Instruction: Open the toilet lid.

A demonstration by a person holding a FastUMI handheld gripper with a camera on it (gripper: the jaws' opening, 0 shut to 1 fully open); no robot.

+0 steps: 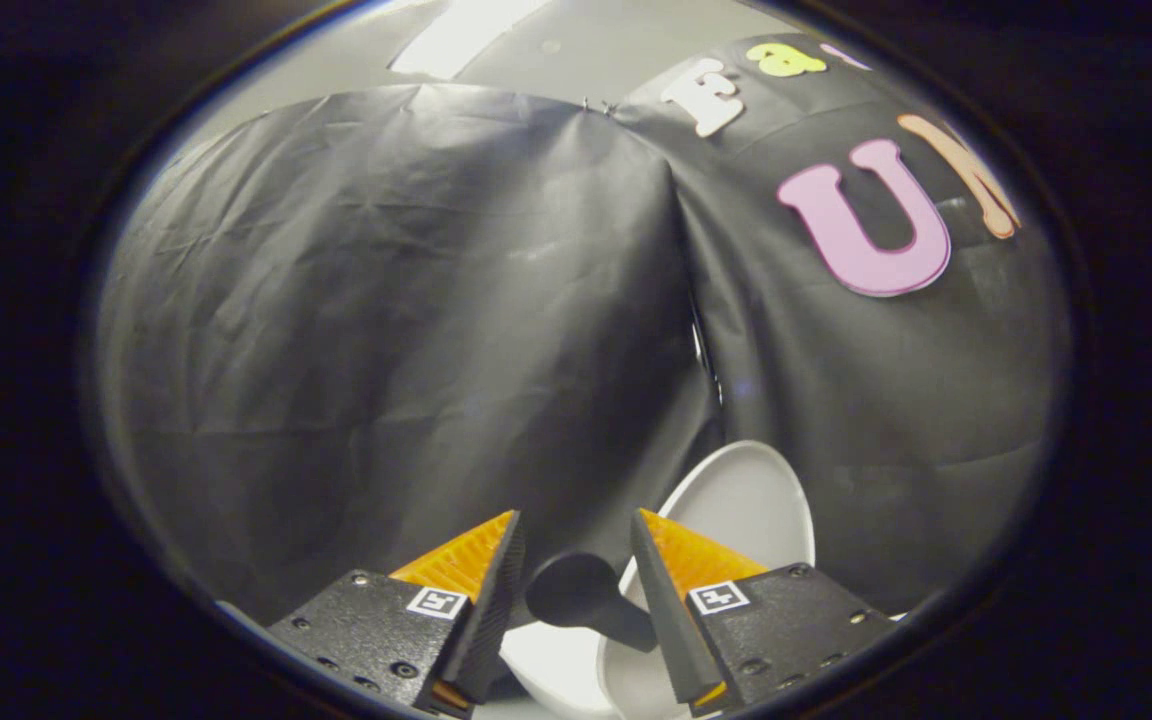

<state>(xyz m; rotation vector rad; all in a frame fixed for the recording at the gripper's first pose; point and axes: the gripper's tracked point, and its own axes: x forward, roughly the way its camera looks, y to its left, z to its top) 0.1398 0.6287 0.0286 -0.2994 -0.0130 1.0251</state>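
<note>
Smooth rounded toilet lid (751, 500) raised beyond parted claw (576, 540).

The white oval plastic toilet lid (751, 500) stood raised beyond the spread fingers of the gripper (576, 540), the black cloth wall (386, 330) behind it.

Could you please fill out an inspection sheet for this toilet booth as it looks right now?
Surface: nothing seen.
Job's things: white toilet lid stands raised just beyond the fingers, against the black cloth wall; the toilet's white rim shows below, between the fingers.
Clutter: nothing seen.
Grippers: the gripper is open, its fingers apart and pressing on nothing; one finger overlaps the lid's lower edge in the picture, contact cannot be told.
Cables: nothing seen.
Surroundings: black cloth on two sides meeting at a seam; pale ceiling with a bright light panel above.
</note>
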